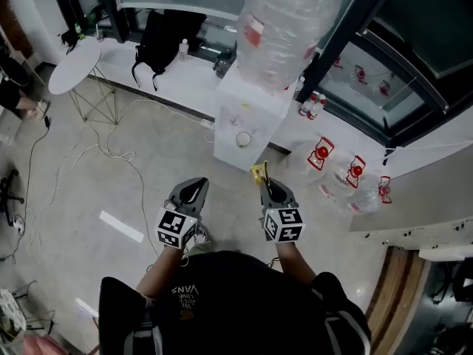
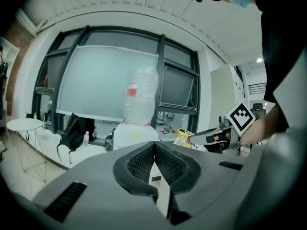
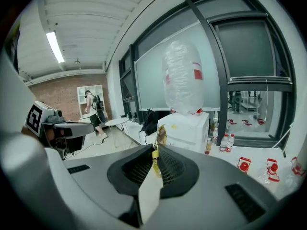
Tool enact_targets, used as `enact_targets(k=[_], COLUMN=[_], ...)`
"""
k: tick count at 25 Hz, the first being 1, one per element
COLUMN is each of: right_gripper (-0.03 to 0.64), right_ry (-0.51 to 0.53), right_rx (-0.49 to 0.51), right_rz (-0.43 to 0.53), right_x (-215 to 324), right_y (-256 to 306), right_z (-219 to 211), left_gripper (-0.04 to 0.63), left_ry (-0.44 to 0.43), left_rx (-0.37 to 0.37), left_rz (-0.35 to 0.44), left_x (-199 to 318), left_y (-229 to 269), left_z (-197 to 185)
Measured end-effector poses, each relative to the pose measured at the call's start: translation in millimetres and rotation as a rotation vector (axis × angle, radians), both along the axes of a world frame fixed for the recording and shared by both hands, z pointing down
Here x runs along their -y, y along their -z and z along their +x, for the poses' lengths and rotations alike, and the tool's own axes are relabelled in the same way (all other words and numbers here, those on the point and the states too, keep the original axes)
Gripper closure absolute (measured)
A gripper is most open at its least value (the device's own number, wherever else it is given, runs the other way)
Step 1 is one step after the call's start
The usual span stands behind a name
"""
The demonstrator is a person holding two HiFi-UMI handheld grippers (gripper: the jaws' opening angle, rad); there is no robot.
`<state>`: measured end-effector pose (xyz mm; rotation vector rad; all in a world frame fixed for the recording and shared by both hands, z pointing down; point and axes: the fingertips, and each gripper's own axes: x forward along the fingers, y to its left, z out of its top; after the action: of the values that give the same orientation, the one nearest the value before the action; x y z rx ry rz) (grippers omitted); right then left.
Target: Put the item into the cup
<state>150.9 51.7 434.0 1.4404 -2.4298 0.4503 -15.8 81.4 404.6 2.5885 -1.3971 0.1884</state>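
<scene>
Head view is looking steeply down at a white water dispenser [image 1: 247,117] with a large clear bottle [image 1: 284,21] on top. Both grippers are being held out in front of it above the pale floor [image 1: 81,198].

The right gripper [image 1: 264,180] is pinching a small yellow packet [image 1: 259,171]. The packet is sticking up from the jaw tips, in the air just in front of the dispenser's lower front and not touching it. In the right gripper view the jaws of the right gripper [image 3: 156,153] are pressing together on the packet [image 3: 160,134], whose crinkled top is standing above them, before the dispenser [image 3: 189,127].

The left gripper [image 1: 195,185] is hanging to the left of the right one, a little farther from the dispenser. In the left gripper view its jaws [image 2: 154,146] are meeting at the tips with nothing between them. Beyond them, to the right of the dispenser [image 2: 134,134], the right gripper [image 2: 195,138] is showing with the packet [image 2: 183,137] at its tip.

Left of the dispenser, a black backpack [image 1: 166,32] is lying on a white ledge [image 1: 177,80], and a round white table [image 1: 74,65] is standing farther left. Small bottles [image 3: 225,142] are standing just right of the dispenser. A person [image 3: 93,111] is in the distance.
</scene>
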Motion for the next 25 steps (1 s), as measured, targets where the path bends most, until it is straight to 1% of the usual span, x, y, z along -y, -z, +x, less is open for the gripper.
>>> enact_targets(k=[5,8,14,17,25], right_gripper=[0.56,0.56,0.56,0.56,0.56], right_ry=[-0.071,-0.102,-0.122,-0.112,-0.055], right_rx=[-0.003,-0.013,-0.048,-0.056,-0.077], right_rz=[-0.005,-0.004,-0.015,-0.023,-0.059], right_x=[25,40,77,95,145], right_y=[-9,-15,-28,-36,-60], right_z=[-33,-43,-47,-47,-39], left_gripper=[0.577,0.577,0.575,0.575,0.575], left_ry=[-0.073,-0.09,-0.103,-0.092,-0.002], left_rx=[0.009,0.012,0.002,0.0,0.004], left_rz=[-0.004,-0.015,-0.034,-0.042,-0.056], left_x=[36,56,87,102,143], left_y=[-6,-13,-27,-35,-46], left_z=[-36,-52,-58,-58,-55])
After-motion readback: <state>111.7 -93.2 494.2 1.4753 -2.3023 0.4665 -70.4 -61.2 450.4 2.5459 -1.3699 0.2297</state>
